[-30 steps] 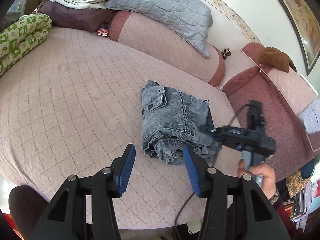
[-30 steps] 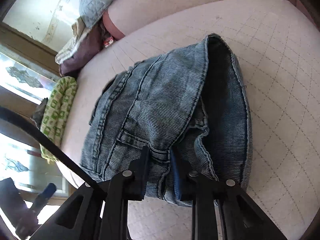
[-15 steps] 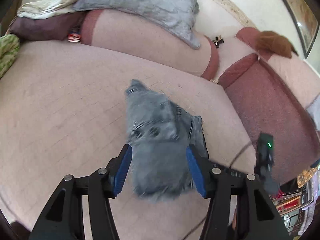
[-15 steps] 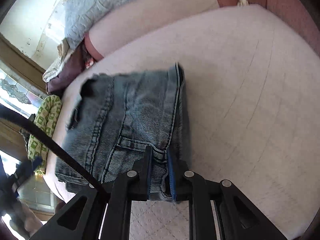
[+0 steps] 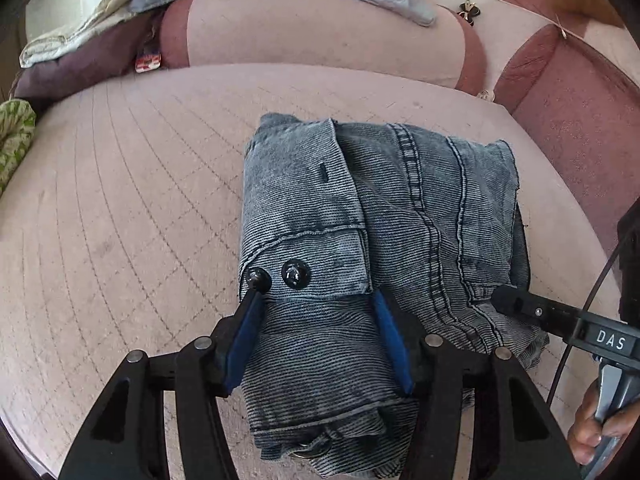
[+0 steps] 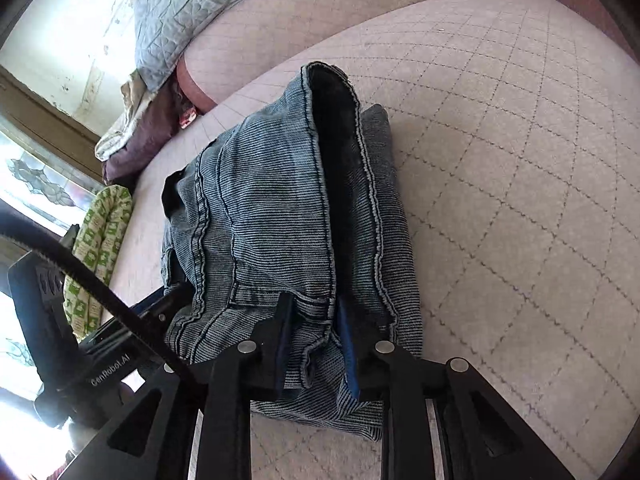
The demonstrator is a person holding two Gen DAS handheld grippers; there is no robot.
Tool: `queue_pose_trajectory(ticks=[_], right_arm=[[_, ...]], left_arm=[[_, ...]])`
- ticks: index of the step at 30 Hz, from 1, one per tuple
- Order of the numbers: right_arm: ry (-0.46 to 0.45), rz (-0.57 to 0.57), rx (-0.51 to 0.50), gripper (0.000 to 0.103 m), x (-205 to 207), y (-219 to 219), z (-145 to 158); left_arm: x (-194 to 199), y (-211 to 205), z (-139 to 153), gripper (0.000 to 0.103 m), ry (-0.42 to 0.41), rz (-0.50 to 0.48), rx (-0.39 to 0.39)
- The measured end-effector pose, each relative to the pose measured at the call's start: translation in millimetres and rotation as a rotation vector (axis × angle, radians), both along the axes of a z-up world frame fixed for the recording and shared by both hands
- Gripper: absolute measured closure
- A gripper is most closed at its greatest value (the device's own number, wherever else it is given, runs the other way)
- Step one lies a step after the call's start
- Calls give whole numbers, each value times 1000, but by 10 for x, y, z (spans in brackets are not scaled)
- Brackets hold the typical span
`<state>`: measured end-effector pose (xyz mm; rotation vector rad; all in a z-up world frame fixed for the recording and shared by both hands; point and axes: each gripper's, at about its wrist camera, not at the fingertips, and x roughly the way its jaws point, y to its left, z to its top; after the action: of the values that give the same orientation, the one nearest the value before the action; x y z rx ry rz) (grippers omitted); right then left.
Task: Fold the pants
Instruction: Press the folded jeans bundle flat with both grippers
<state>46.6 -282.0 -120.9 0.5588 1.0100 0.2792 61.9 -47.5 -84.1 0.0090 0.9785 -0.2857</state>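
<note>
Presently: folded pants [image 5: 360, 248] on quilted bed [image 5: 120, 200]; left gripper [image 5: 316, 336] low, fingers spread astride the bundle; right gripper [image 6: 312, 344] apparently clamped on denim edge.

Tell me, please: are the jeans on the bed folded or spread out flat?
Folded. The jeans lie as a compact stack of layers on the bed cover, with the waistband buttons on top and doubled edges visible at the side.

A pink quilted bed [image 5: 132, 184] carries everything here, its diamond stitching running out on both sides of the left claw [image 5: 316, 316]. Folded jeans [image 5: 400, 208] lie directly on it, straight ahead of that claw and under its blue pads. A green patterned roll [image 5: 14, 140] sits on the bed's edge, far off to that claw's left.
</note>
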Motion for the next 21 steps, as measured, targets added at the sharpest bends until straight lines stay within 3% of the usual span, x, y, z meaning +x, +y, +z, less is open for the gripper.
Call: queue_pose_trajectory(ticks=[5,9,12,15,19,21], right_arm=[[-53,-37,-25,54,-143,-74,358],[-145,-69,-47,53,-214,-107,758],[-167,-41,-48,53,-129,39,891],[-136,11,-78,53,-56,326,801],[-24,72,-230,50,67,692,331],[-63,79,-286,49,71,757,258]], left_arm=[[-86,246,297,47,-5,1,-103],[-303,427,534,43,-65,19,-96],[-442,585,542,42,-53,50,-89],[-552,774,498,42,-34,94,-85],[-629,920,473,42,-33,132,-69],[-667,973,502,42,-39,148,-61]])
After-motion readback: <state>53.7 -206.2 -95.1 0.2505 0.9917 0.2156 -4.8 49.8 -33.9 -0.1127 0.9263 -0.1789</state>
